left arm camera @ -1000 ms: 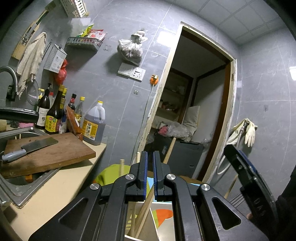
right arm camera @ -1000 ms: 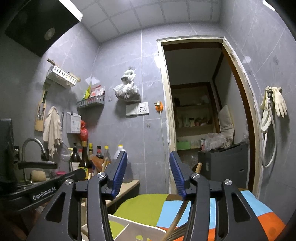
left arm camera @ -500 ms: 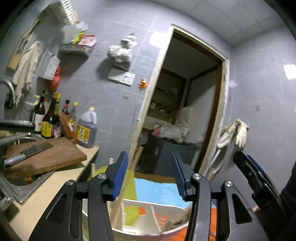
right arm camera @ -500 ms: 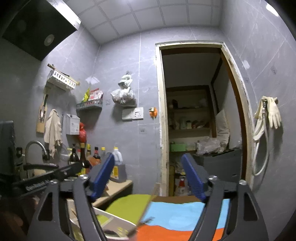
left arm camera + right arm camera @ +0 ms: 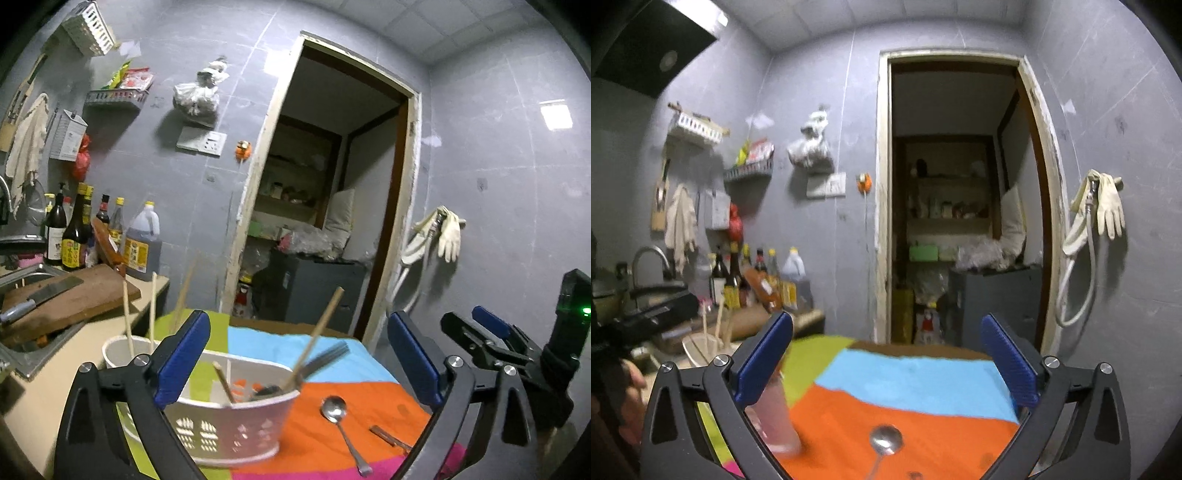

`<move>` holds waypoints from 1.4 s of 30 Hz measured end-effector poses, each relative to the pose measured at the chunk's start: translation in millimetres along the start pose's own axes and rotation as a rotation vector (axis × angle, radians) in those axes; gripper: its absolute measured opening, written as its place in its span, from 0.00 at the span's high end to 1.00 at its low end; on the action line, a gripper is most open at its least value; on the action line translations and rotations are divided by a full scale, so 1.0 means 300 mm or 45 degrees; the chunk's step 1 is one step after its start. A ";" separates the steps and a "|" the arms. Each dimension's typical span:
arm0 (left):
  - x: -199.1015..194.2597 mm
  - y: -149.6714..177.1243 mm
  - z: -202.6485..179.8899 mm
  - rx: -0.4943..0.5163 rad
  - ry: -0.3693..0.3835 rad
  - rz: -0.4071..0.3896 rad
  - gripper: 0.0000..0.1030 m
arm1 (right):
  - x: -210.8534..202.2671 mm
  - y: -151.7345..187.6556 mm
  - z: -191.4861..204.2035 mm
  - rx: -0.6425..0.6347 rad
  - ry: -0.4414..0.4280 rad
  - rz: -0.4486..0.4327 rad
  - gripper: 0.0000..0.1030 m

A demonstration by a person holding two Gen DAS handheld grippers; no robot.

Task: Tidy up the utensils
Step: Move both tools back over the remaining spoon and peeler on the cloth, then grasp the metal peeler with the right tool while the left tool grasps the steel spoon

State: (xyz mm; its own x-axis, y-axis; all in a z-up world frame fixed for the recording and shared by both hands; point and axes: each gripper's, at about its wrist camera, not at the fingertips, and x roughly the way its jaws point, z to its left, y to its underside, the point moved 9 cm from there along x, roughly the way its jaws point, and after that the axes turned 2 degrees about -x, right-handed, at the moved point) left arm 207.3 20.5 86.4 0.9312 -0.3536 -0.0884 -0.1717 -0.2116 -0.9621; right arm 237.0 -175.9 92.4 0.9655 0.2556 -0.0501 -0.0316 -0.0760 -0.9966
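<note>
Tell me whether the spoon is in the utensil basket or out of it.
Out. The spoon lies flat on the orange part of the cloth, beside the basket, apart from it.

no text can be read (the bottle labels (image 5: 136, 254) are too blurred).

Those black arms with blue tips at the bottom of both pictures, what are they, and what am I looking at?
No robot here: a person carries a hand-held gripper in each hand, each with a wide-angle camera looking along its two fingers. One picture is from the left hand-held gripper, the other from the right hand-held gripper. Both stand open and hold nothing. Below lies a colourful cloth. On it stands a white utensil basket holding chopsticks. A spoon lies loose on the cloth beside the basket, with another small metal piece nearby that I cannot identify.
</note>
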 end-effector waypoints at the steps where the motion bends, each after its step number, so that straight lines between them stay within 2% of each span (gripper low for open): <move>1: -0.001 0.012 -0.013 0.001 0.003 0.014 0.08 | -0.002 0.016 -0.015 -0.012 0.004 0.029 0.00; 5: 0.007 0.088 -0.067 0.017 -0.012 0.103 0.08 | -0.011 0.087 -0.070 -0.034 0.021 0.130 0.00; 12: 0.040 0.228 -0.145 0.022 0.030 0.279 0.08 | -0.008 0.241 -0.151 -0.038 0.025 0.363 0.00; 22: 0.130 0.417 -0.202 0.077 -0.052 0.520 0.08 | 0.033 0.486 -0.216 0.007 -0.069 0.738 0.00; 24: 0.162 0.457 -0.205 0.092 -0.072 0.592 0.09 | 0.042 0.528 -0.228 0.046 -0.099 0.810 0.03; 28: 0.211 0.507 -0.208 0.102 -0.074 0.685 0.10 | 0.045 0.596 -0.223 0.070 -0.170 0.918 0.20; 31: 0.256 0.537 -0.223 0.129 -0.057 0.748 0.22 | 0.049 0.633 -0.206 0.067 -0.220 0.977 0.31; 33: 0.285 0.559 -0.223 0.138 -0.050 0.791 0.35 | 0.050 0.649 -0.195 0.062 -0.249 1.000 0.36; 35: 0.323 0.589 -0.222 0.128 -0.038 0.852 0.42 | 0.053 0.661 -0.184 0.060 -0.281 1.020 0.43; 42: 0.428 0.671 -0.203 0.082 -0.024 1.031 0.71 | 0.070 0.673 -0.144 0.012 -0.345 1.048 0.55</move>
State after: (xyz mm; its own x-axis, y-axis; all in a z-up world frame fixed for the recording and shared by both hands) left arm 272.8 -123.0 -103.1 0.5314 -0.3591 -0.7673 -0.7764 0.1560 -0.6107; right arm 262.0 -227.6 -106.9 0.5396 0.3434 -0.7687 -0.6969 -0.3301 -0.6367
